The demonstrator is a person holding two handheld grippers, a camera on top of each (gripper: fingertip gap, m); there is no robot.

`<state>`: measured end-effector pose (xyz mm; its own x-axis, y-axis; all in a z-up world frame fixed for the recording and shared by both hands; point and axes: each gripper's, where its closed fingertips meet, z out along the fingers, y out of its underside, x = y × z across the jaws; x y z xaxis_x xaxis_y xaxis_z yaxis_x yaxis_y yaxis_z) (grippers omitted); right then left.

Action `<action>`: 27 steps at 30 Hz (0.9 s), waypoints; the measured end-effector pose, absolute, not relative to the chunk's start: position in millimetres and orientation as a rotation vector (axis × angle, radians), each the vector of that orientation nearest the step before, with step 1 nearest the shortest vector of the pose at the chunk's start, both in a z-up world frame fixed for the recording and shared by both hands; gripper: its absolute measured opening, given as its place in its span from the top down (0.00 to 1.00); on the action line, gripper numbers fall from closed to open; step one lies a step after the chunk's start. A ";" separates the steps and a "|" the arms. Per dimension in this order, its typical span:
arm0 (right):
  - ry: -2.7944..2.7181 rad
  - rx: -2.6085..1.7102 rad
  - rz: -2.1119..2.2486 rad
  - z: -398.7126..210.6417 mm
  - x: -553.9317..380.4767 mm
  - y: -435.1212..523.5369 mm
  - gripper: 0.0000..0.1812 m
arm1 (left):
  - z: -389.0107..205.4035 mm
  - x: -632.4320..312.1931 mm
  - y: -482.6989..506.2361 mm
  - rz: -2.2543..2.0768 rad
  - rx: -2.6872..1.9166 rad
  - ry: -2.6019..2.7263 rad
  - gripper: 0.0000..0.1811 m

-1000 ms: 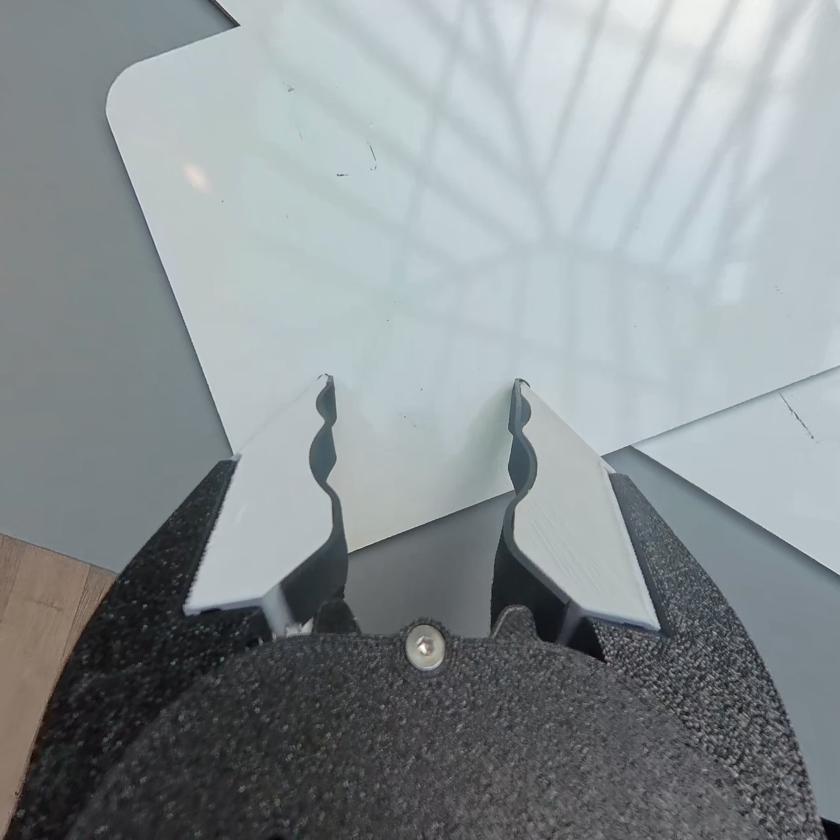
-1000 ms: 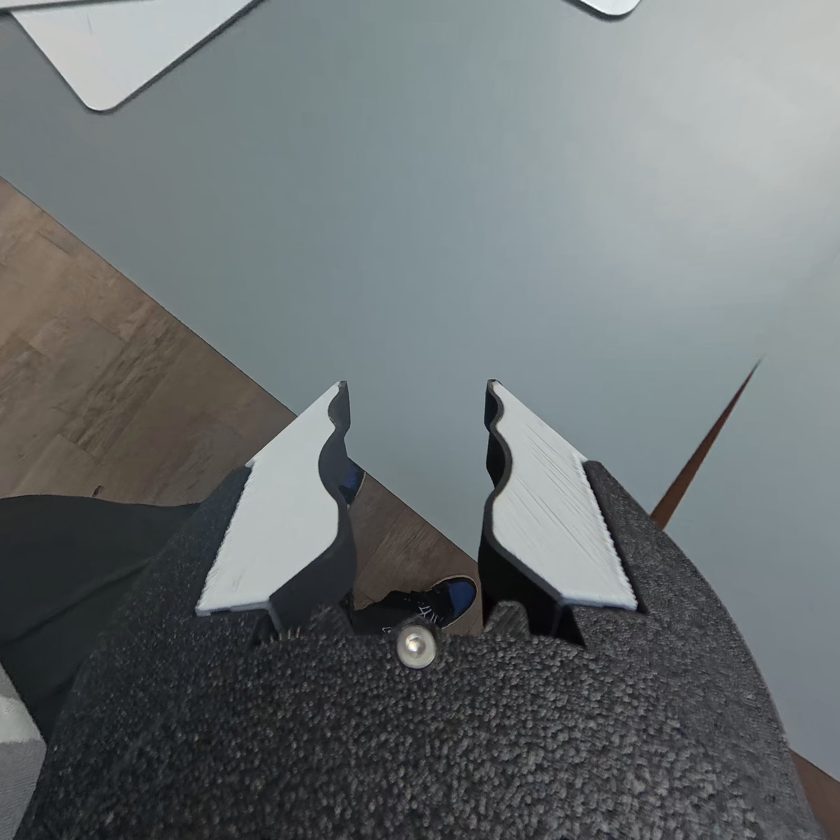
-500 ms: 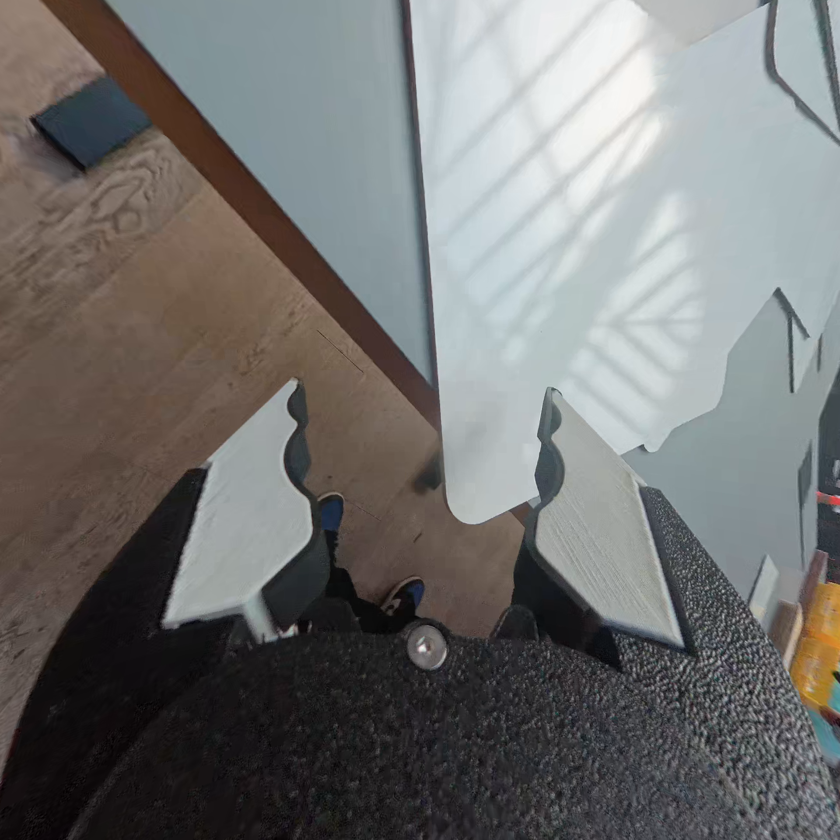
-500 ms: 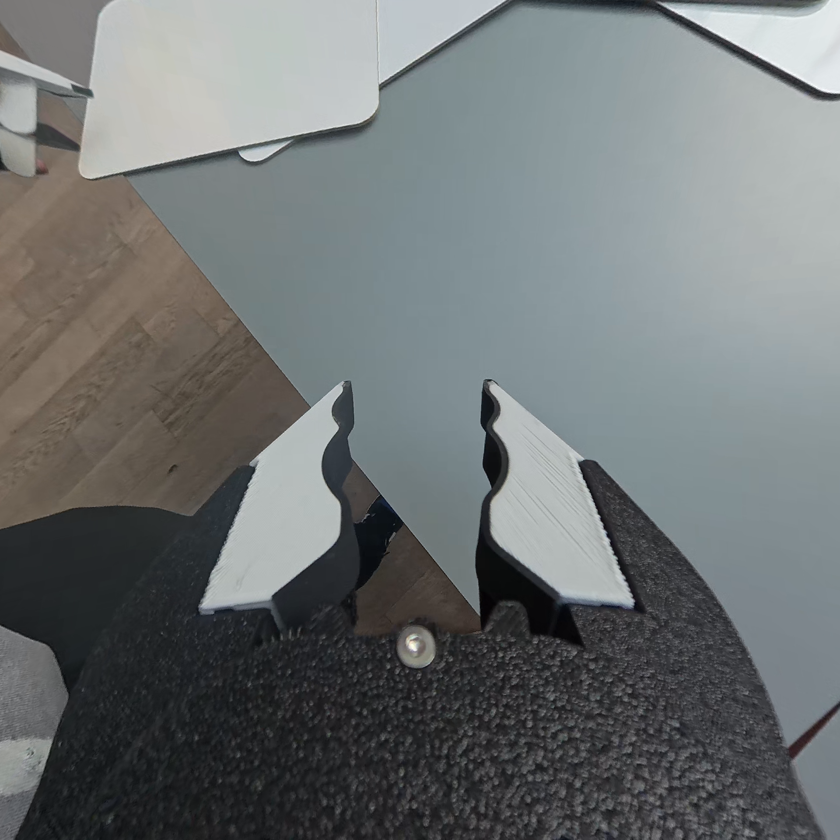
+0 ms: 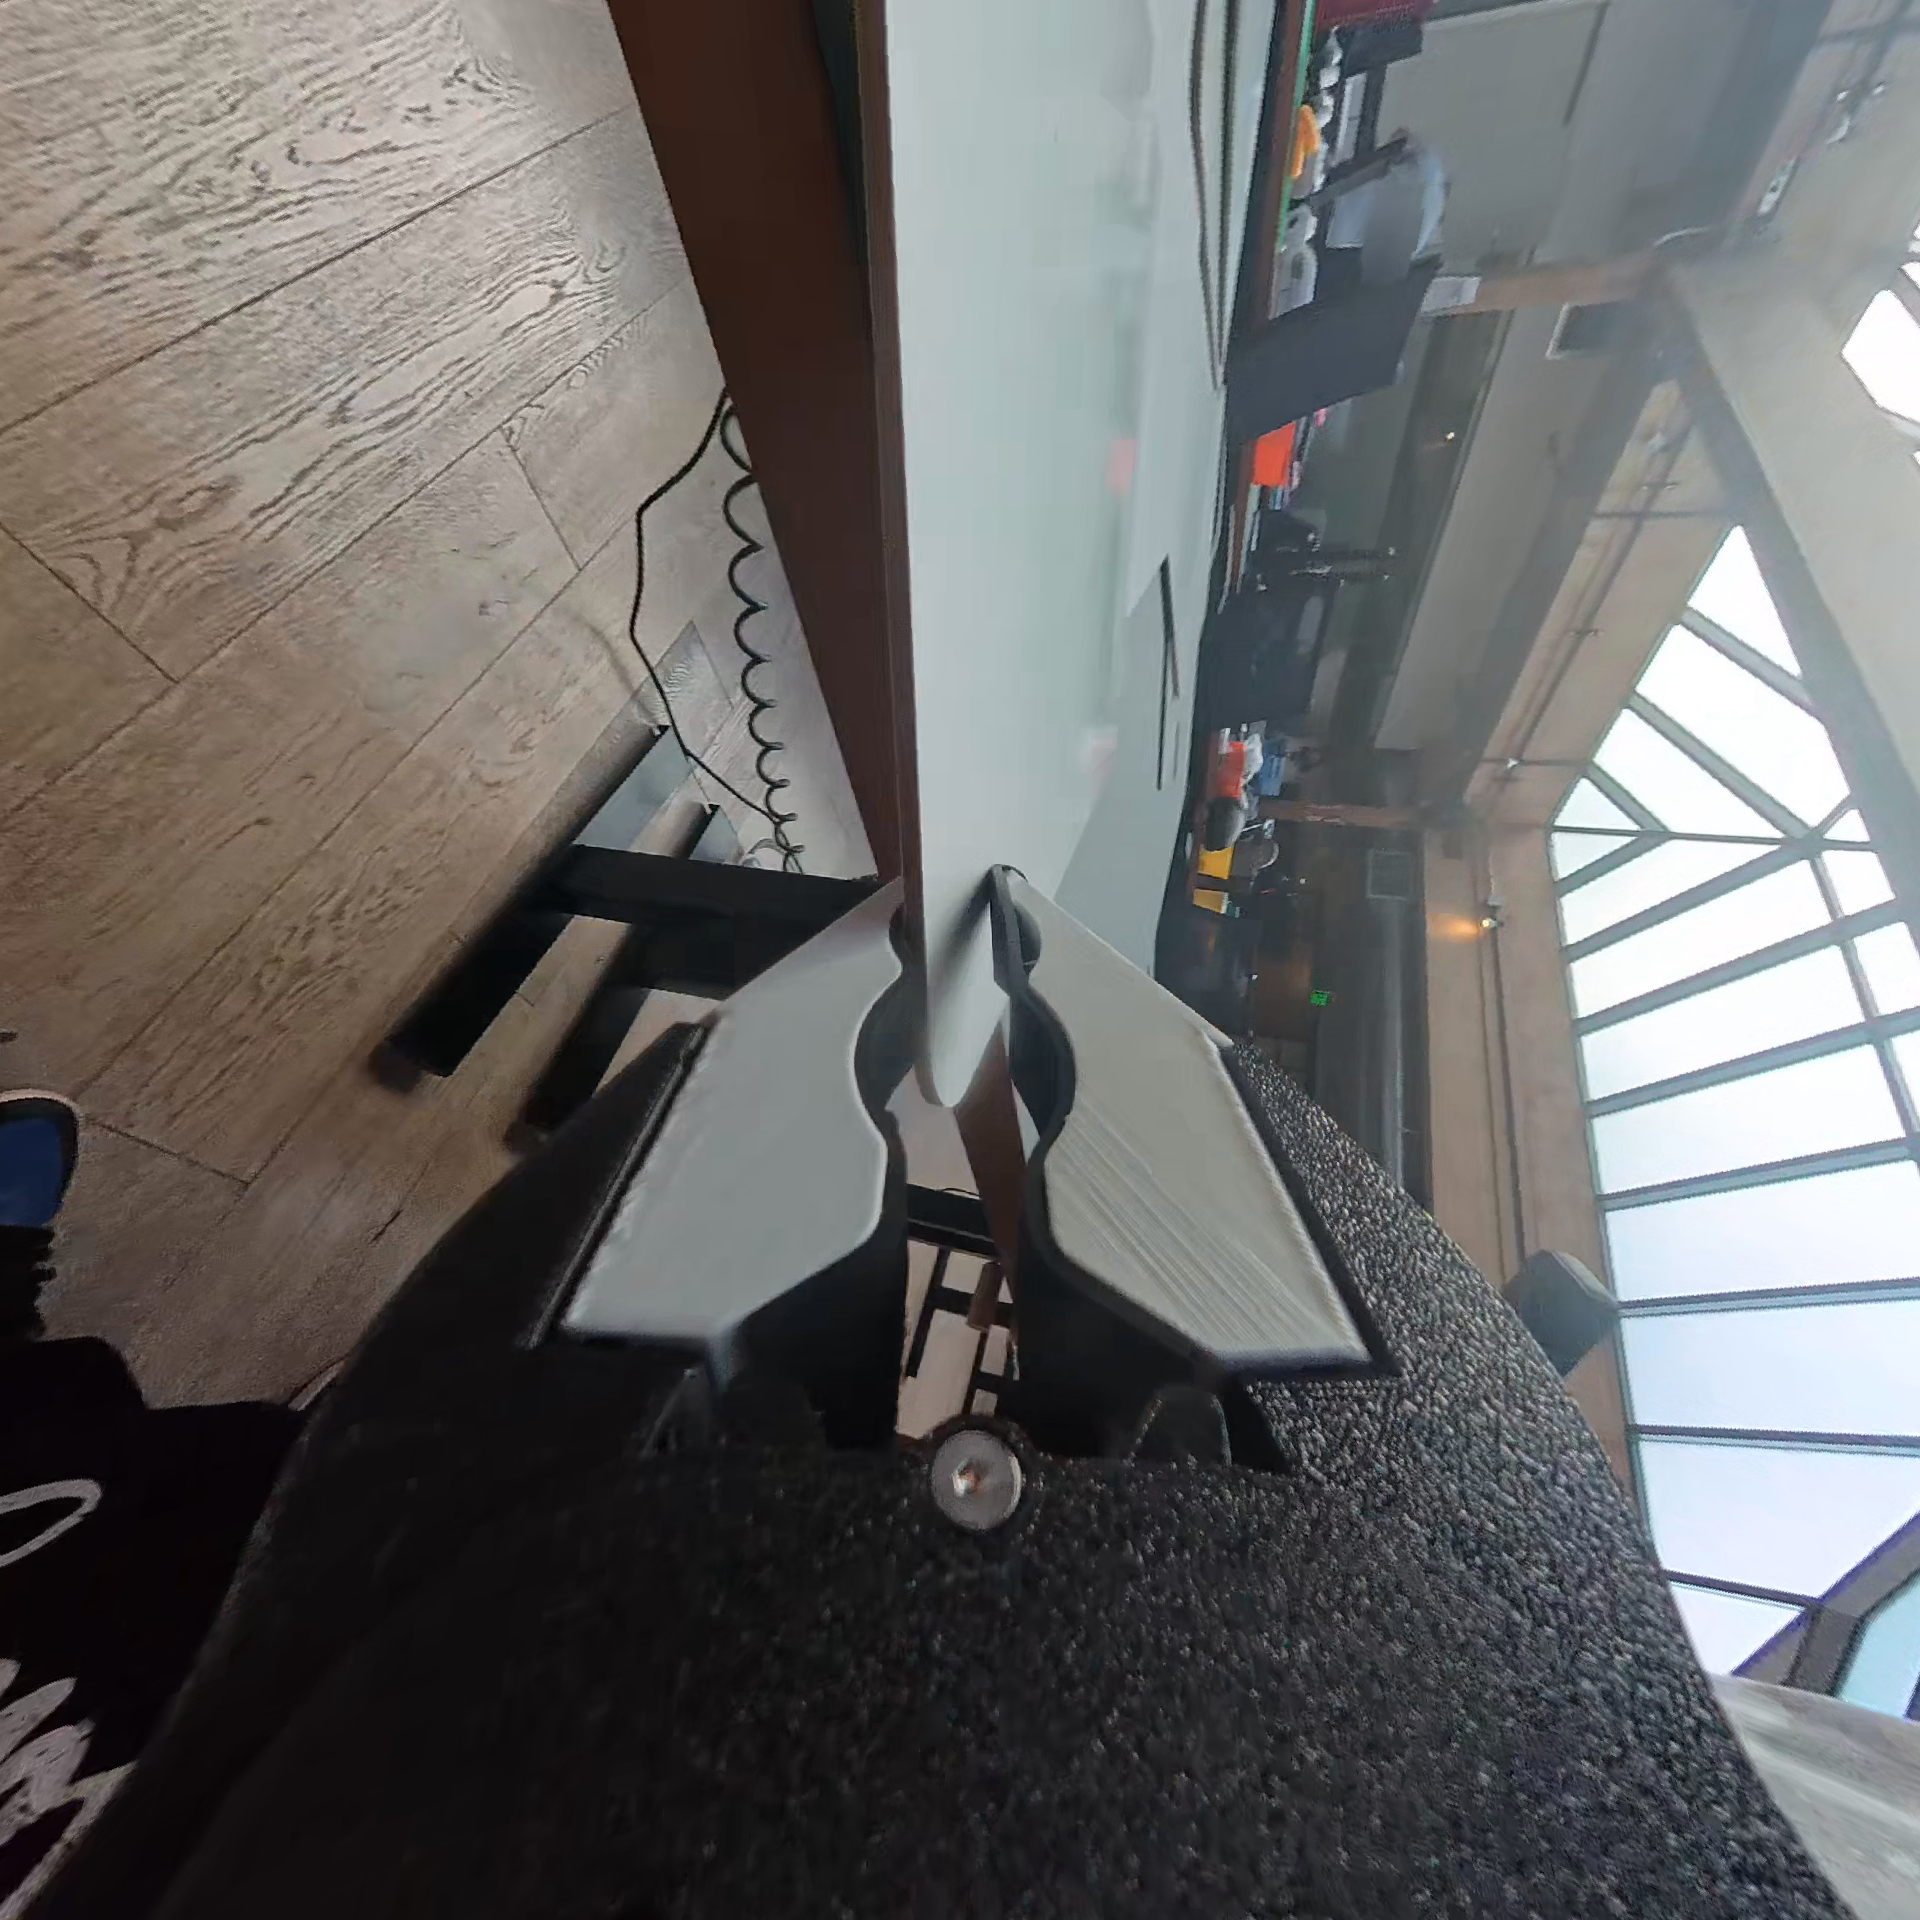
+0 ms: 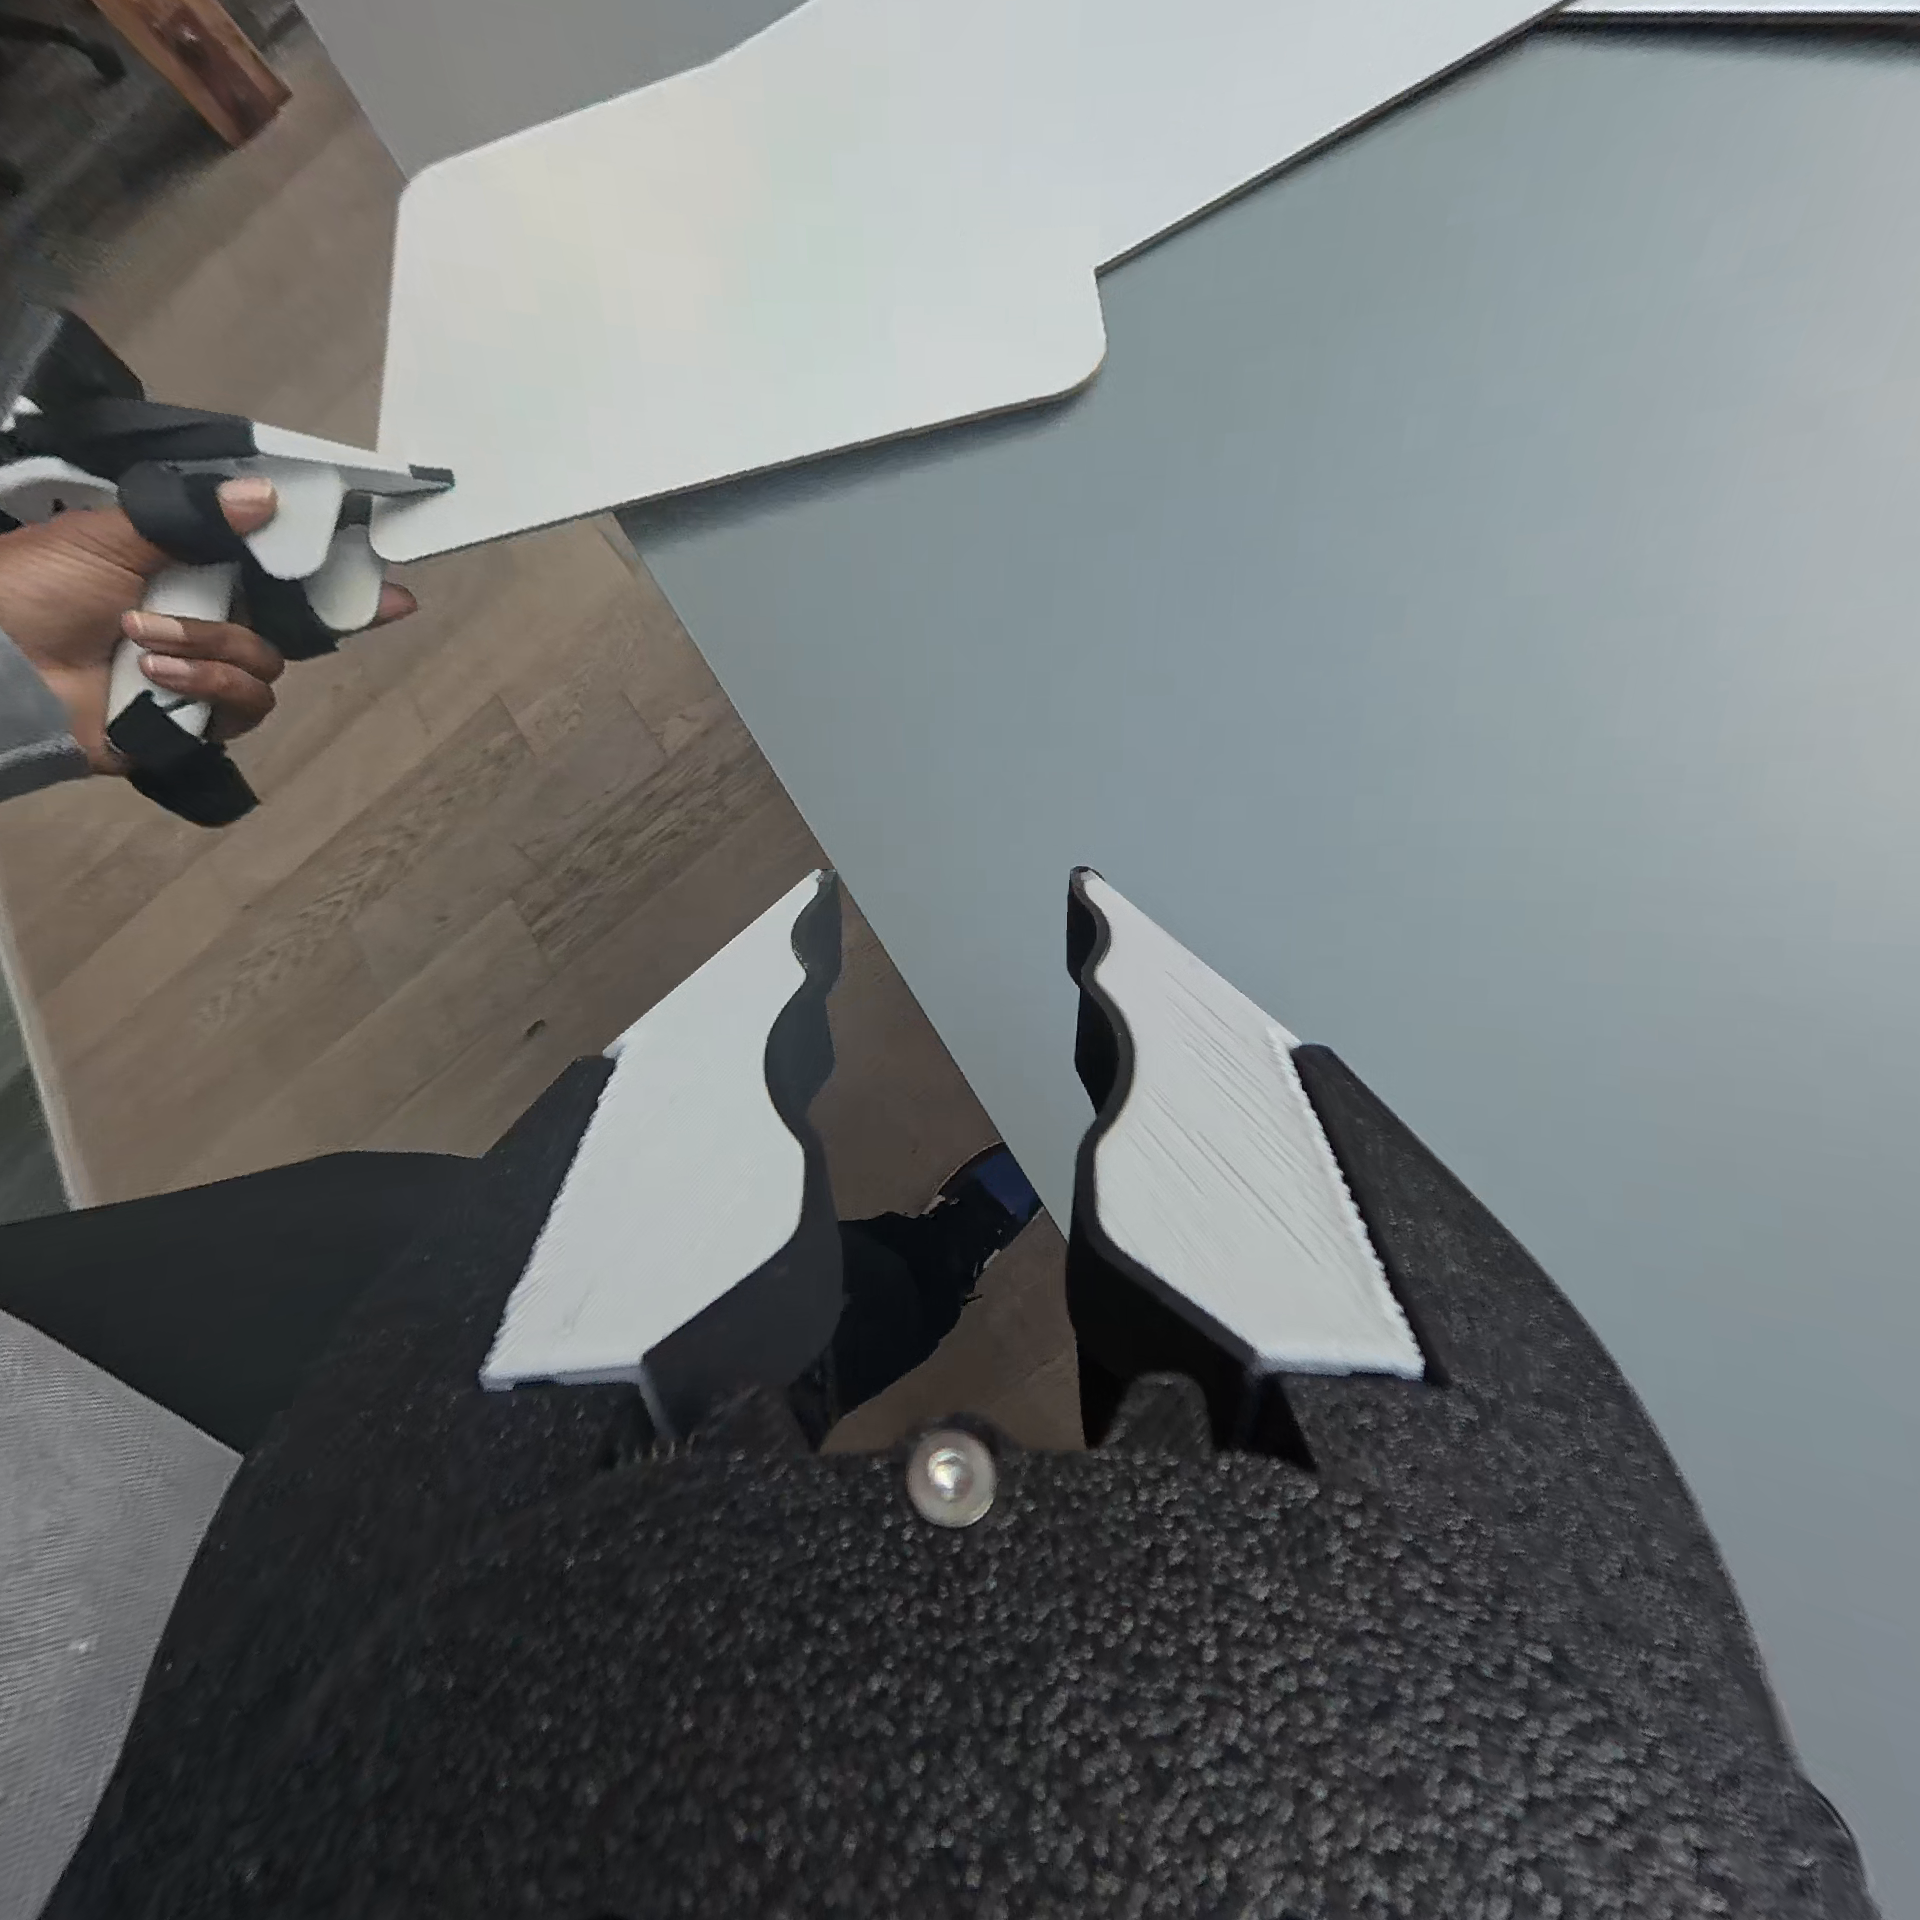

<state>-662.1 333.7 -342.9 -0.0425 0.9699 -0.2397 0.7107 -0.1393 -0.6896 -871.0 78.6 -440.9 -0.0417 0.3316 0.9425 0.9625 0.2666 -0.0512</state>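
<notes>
A thin white sheet with rounded corners lies on the grey table and overhangs its edge. My left gripper is rolled on its side, and its fingers are closed on the overhanging corner of the sheet. The right wrist view shows this too: the left gripper, held by a hand, pinches the near corner of the sheet. My right gripper is open and empty. It hovers over the near edge of the grey table, well to the right of the sheet.
The table's brown edge runs up the left wrist view, with a coiled cable and a black table leg beneath it. Wood floor lies left of the table. Cluttered shelves and large windows stand beyond it.
My left gripper moved off the table, rolled onto its side and closed on the sheet's overhanging corner. My right gripper stayed open and its view shifted toward the sheet.
</notes>
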 end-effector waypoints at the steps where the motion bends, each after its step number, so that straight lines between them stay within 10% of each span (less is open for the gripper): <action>1: -1.776 -1.878 1.025 -342.7 -665.5 325.7 0.74 | -429.4 -860.5 78.5 -0.835 -1.189 -1.542 0.96; 17: -1.063 -2.199 2.054 -271.8 -704.1 258.5 0.47 | -260.7 -732.9 192.2 -1.006 -1.117 -1.061 0.97; 27: -0.492 -2.056 2.195 -215.0 -636.8 371.1 0.97 | -217.0 -633.9 302.9 -1.019 -1.448 -0.681 0.82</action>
